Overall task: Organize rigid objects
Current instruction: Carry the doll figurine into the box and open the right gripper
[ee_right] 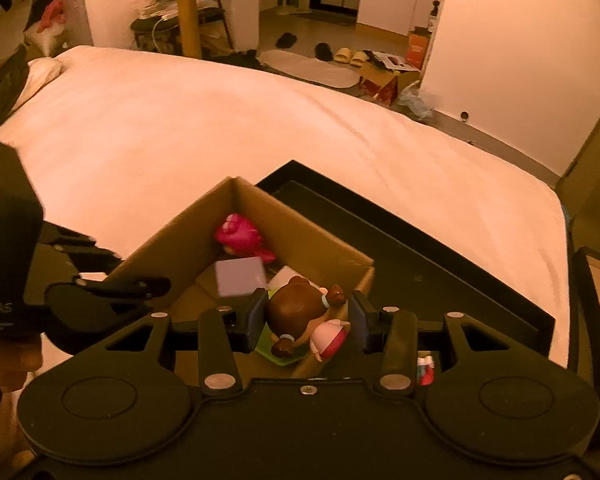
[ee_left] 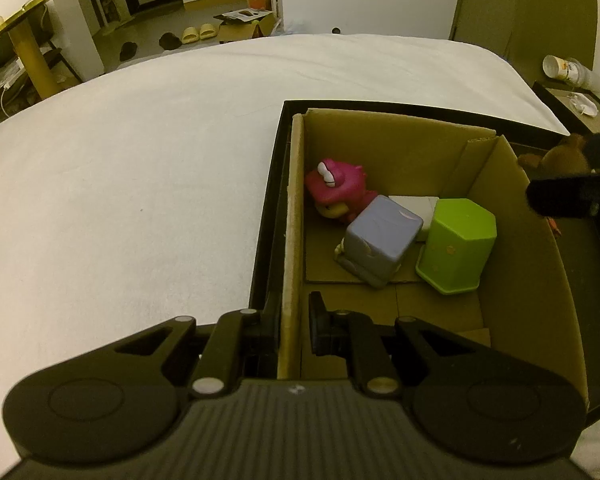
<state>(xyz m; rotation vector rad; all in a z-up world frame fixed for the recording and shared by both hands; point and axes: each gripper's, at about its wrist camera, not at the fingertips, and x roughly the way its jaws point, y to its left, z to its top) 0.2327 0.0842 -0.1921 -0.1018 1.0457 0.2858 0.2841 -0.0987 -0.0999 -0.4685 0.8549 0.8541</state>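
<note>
The right claw (ee_right: 306,322) pinches a brown-haired figurine (ee_right: 300,312) between its pads, one pad on each side of the doll's head. The doll lies crosswise to the fingers, its pink-and-red body (ee_right: 328,338) pointing toward the right pad and back toward the camera. It hangs over the near corner of the cardboard box (ee_right: 300,236), which sits inside a black tray (ee_right: 440,264) on the bed (ee_right: 180,128).

Ahead of and below the held doll, inside the box, lie a pink toy (ee_right: 240,236), a lilac block (ee_right: 240,278) and a green container (ee_left: 458,246), of which the right wrist view shows only a sliver under the doll. The left claw (ee_left: 294,326) is pressed together on the box's left wall (ee_left: 294,208), one finger outside and one inside, seemingly to steady the box.

The coming move probably turns on the free floor of the box: it lies forward and down from the right claw, on the near side of the green container and lilac block. The right hand is the nearer one, already over the opening. The doll's long axis runs across the fingers, so a lowering with little turning should fit that gap, though the green container stands close beneath.
</note>
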